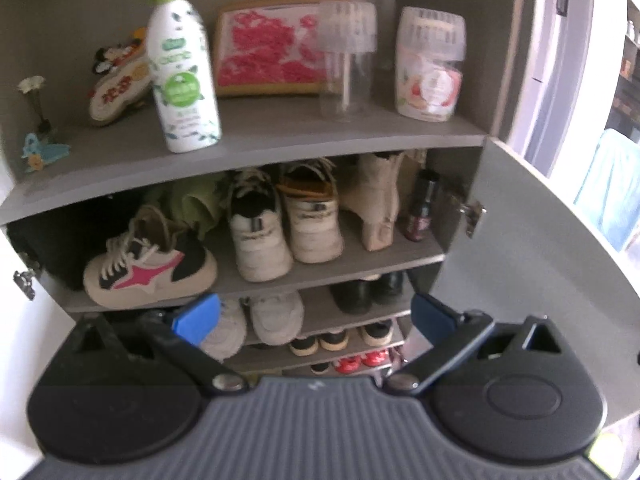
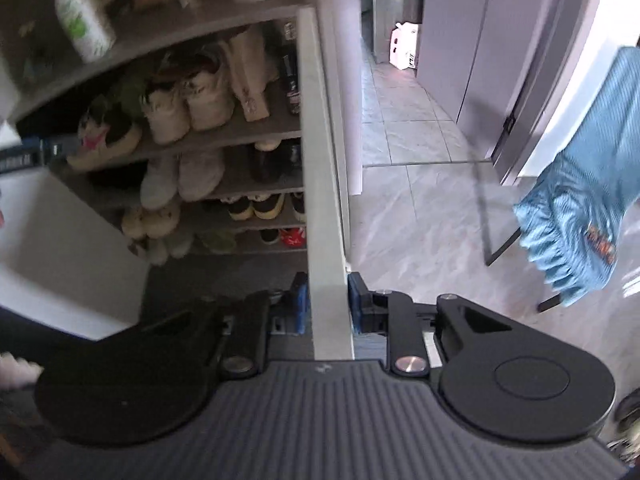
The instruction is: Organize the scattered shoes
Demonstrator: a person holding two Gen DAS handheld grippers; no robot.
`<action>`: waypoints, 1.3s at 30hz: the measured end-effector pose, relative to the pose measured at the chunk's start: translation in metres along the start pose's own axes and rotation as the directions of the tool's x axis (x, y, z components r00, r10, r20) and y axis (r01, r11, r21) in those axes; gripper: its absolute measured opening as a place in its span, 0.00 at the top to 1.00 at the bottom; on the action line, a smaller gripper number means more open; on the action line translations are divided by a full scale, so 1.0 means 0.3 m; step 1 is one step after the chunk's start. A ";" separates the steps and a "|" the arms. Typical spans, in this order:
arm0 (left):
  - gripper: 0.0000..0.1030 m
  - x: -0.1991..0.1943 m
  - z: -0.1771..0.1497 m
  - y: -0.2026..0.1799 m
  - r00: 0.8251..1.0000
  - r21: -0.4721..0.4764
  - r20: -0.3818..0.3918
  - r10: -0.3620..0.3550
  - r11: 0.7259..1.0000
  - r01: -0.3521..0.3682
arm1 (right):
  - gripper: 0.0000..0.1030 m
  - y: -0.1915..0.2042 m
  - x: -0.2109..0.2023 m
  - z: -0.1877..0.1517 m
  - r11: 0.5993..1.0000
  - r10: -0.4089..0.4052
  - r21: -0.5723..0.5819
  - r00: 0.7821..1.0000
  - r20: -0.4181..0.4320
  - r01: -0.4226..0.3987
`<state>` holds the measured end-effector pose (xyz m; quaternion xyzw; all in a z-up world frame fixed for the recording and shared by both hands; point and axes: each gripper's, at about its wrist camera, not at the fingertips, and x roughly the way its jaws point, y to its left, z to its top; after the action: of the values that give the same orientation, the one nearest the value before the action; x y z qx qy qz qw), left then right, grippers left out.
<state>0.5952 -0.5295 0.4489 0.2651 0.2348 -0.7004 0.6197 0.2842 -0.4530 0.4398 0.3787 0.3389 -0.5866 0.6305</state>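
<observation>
Blue pads are seen on both tools: the right gripper [image 2: 328,300] is pressed onto the edge of the white cabinet door [image 2: 320,160], one pad on each face of the panel, while the left gripper [image 1: 316,316] is held with its jaws spread wide and nothing between them, in front of the open shoe cabinet. Just past the left gripper's fingertips, a cream sneaker with a pink star patch [image 1: 150,270] is set sideways at the front left of the upper shoe shelf [image 1: 360,266], its toe toward the left and its white laces loose. Beside it, a pair of white sneakers [image 1: 286,224] is stood heels outward, two shoes close together, and further right a beige boot [image 1: 376,200] and a dark bottle [image 1: 420,208] are placed against the cabinet wall. Something green is pushed behind the sneakers, but what it is cannot be told. On the shelf below, two pale shoes [image 1: 260,320] and a dark pair [image 1: 368,290] are partly hidden by the gripper; lower shelves carry smaller shoes, among them a red pair [image 1: 360,360]. On the top shelf, one white spray bottle [image 1: 180,64], a pink-patterned pack [image 1: 268,48], one clear container [image 1: 348,60] and one jar [image 1: 430,64] are lined up. Beyond the door, in the right wrist view, a tiled floor [image 2: 400,208] and a blue cloth [image 2: 580,200] draped over a chair are seen.
</observation>
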 end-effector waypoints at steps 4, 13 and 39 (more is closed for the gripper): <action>0.00 0.028 -0.025 0.111 1.000 -0.058 -0.006 -0.004 0.998 0.004 | 0.75 0.068 0.004 0.013 0.999 0.027 0.021 0.999 -0.028 -0.026; 0.01 0.089 -0.087 0.401 1.000 -0.149 -0.011 -0.008 0.989 0.006 | 0.67 0.380 0.076 0.084 0.996 0.072 0.065 0.993 -0.096 -0.066; 0.01 0.067 -0.027 1.078 0.986 -0.328 0.143 0.085 0.944 -0.034 | 0.47 0.848 0.404 0.476 0.906 0.138 0.410 0.989 -0.060 -0.102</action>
<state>0.9150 -0.5783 0.4294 0.1111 0.2897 -0.6517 0.6921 0.5451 -0.6303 0.4237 0.5469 0.2131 -0.5871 0.5575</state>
